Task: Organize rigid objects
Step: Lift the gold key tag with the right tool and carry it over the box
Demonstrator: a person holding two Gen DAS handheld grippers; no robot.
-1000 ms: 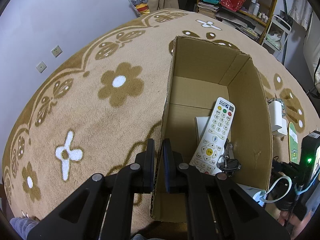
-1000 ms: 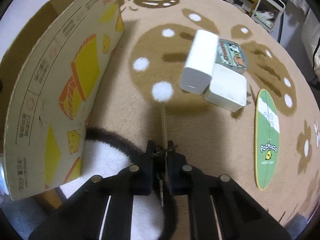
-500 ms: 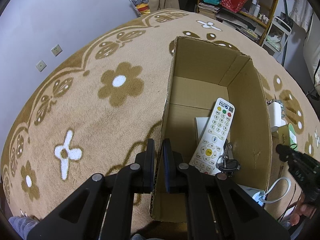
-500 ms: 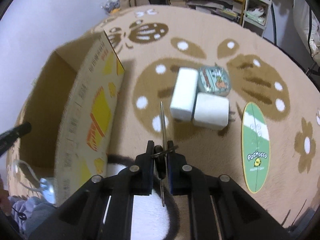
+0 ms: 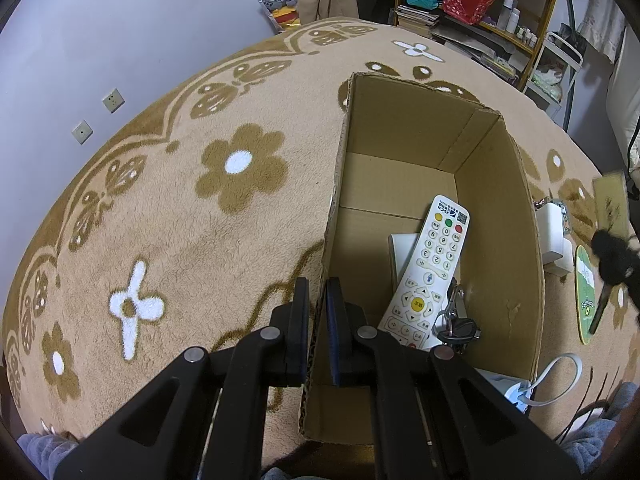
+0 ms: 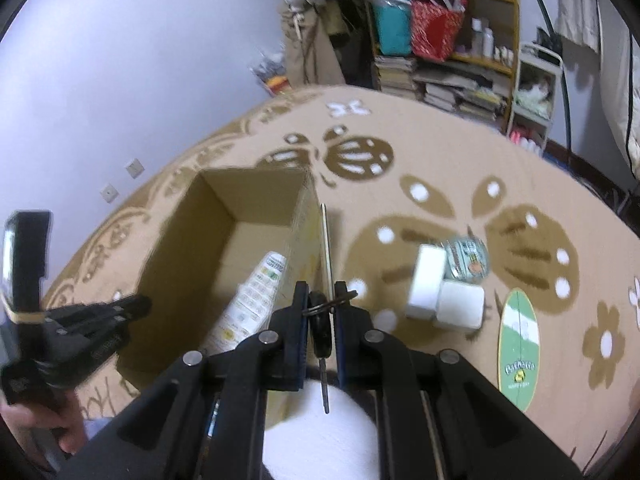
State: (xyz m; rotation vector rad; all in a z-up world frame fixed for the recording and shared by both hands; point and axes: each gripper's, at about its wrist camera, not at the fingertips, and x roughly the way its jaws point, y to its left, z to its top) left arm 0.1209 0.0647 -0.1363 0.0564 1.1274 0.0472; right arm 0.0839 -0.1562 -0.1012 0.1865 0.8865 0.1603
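My left gripper (image 5: 318, 308) is shut on the near left wall of the open cardboard box (image 5: 400, 140). Inside lie a white remote (image 5: 430, 272), a bunch of keys (image 5: 456, 322) and a white flat item under the remote. My right gripper (image 6: 322, 304) is shut on a key with a black head and a ring (image 6: 325, 256), held in the air just right of the box's right wall (image 6: 304, 232). It shows blurred at the right edge of the left wrist view (image 5: 614, 264).
On the rug right of the box lie two white charger blocks (image 6: 444, 292), a small round tin (image 6: 468, 258) and a green oval sticker (image 6: 518, 344). A white cable (image 5: 552, 380) lies by the box's near right corner. Shelves stand at the back.
My right gripper has lifted with the key and swung left toward the box, now looking into it. The left gripper has kept its hold on the box wall.
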